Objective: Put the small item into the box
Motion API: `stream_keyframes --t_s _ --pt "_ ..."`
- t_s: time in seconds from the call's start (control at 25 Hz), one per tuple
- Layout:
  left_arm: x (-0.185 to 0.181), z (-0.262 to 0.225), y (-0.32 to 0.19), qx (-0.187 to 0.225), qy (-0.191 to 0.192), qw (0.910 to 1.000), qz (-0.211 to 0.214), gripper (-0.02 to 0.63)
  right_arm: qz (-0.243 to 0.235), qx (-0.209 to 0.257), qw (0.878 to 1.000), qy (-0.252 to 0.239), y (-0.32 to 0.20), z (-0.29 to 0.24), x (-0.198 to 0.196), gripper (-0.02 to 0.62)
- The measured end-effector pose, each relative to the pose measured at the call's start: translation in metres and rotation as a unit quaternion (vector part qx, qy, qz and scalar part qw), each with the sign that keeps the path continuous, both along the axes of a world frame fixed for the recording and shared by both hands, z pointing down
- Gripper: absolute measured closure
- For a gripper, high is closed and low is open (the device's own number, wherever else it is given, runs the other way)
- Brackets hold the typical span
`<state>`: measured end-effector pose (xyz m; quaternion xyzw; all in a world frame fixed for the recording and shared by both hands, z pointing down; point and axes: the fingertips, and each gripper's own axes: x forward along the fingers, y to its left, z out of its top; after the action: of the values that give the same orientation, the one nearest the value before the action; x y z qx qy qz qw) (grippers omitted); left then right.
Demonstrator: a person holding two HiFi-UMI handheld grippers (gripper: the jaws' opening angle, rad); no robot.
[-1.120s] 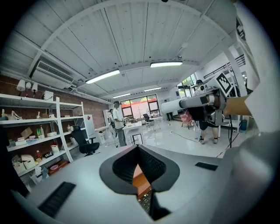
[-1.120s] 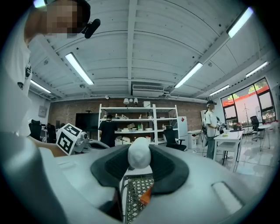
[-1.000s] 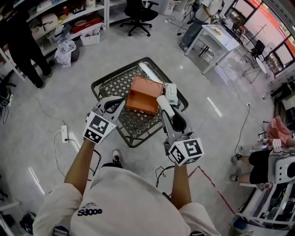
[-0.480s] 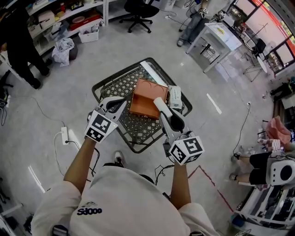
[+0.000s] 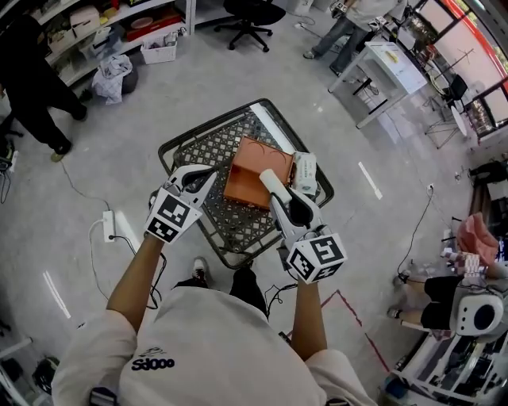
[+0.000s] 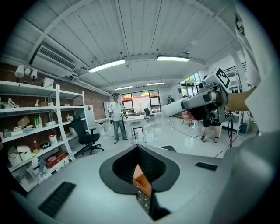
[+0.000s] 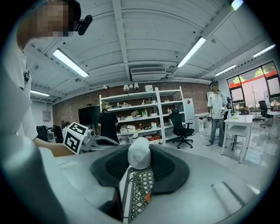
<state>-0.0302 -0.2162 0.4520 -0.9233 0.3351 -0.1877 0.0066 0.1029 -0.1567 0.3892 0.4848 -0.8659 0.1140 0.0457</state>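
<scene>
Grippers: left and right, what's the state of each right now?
Left gripper: closed, nothing between the jaws.
Right gripper: closed on the white cylinder.

Colour key. The box (image 5: pixel 255 170) is showing orange-brown card. The item (image 5: pixel 272 184) is showing plain white. The table (image 5: pixel 208 151) is showing black, with an open lattice pattern running across its top. The packet (image 5: pixel 305 170) is showing white. The left gripper (image 5: pixel 208 173) and right gripper (image 5: pixel 279 198) are showing pale grey shells, black pads and black-and-white square markers. The floor (image 5: pixel 119 127) is showing glossy pale grey, and a red line (image 5: pixel 359 321) is crossing it. The shirt (image 5: pixel 214 341) is showing off-white with dark print. The chair (image 5: pixel 252 14) is showing black.
</scene>
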Motion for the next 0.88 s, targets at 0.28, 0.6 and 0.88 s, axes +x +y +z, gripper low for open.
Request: stream_keyframes --t_s 0.28,0.6,0.88 --pt "-0.004 0.015 -0.022 -0.017 -0.014 0.9974 -0.069 0.604 -0.044 -0.03 0.999 -0.009 -0.04 0.028 0.015 0.456" --pt "-0.016 0.036 -0.042 -0.051 -0.027 0.987 -0.15 0.604 -0.116 -0.08 0.99 0.011 -0.078 0.072 0.015 0.456" --pt "-0.015 0.07 -0.056 -0.092 -0.027 0.9785 -0.183 0.604 -0.146 -0.127 0.981 0.014 -0.099 0.114 0.01 0.456"
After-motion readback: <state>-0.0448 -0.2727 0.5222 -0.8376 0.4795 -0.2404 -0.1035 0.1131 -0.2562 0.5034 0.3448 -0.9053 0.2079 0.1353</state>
